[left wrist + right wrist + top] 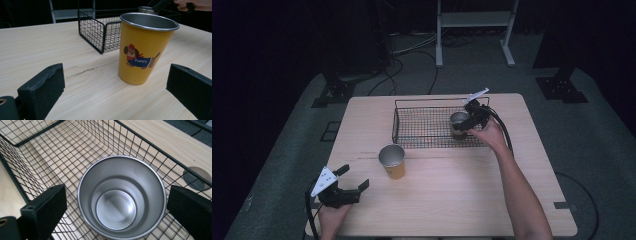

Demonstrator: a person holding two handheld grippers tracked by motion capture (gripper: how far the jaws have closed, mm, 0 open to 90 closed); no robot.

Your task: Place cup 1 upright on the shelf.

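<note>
The table [452, 200] fills the centre of the high view, its wooden top light and bare at the lower half.

The wire basket [422, 127] stands on the table at the upper centre of the high view. In the left gripper view it sits at the upper middle of the frame, behind the yellow cup.

The yellow cup [143, 50] stands upright on the table, left of centre in the high view, just below the basket's lower left corner and apart from it. It carries a dog picture and the word PUPPY. In the left gripper view it stands right of centre, ahead of the jaws.

The steel cup [122, 197] stands upright inside the basket, at its right end in the high view. In the right gripper view it lies at the centre, mouth open to the camera.

The right gripper [467, 122] hangs over the steel cup. Its jaws are spread, one on each side of the rim, with a gap on both sides.

The left gripper [354, 179] sits at the lower left of the high view, above the table edge. Its jaws are spread with nothing between them.
</note>
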